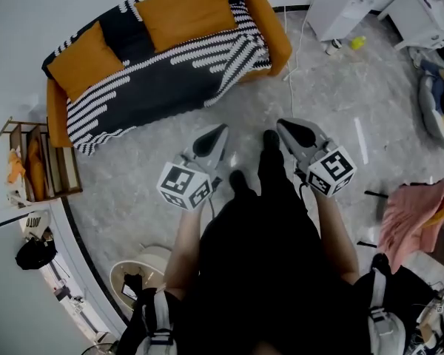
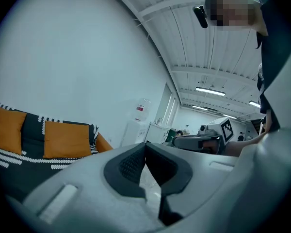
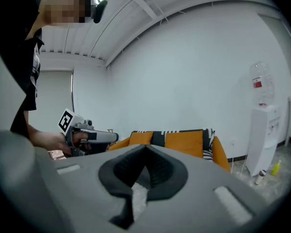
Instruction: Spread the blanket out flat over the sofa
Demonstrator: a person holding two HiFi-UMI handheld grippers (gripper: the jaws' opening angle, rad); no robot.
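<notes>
Upper left of the head view: blanket (image 1: 170, 80) lies flat over the sofa (image 1: 270, 29), cushions (image 1: 186, 12) on top. Left claw (image 1: 223, 129) and right claw (image 1: 280, 124) are closed, empty and well clear of it. Probably done; small wrinkles can't be judged from here.

Probably a lab; sofa (image 1: 271, 29), water dispenser (image 3: 264, 139)

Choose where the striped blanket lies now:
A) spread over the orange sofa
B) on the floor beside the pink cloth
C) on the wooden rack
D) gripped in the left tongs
A: the striped blanket covers the seat and back of the sofa.
</notes>
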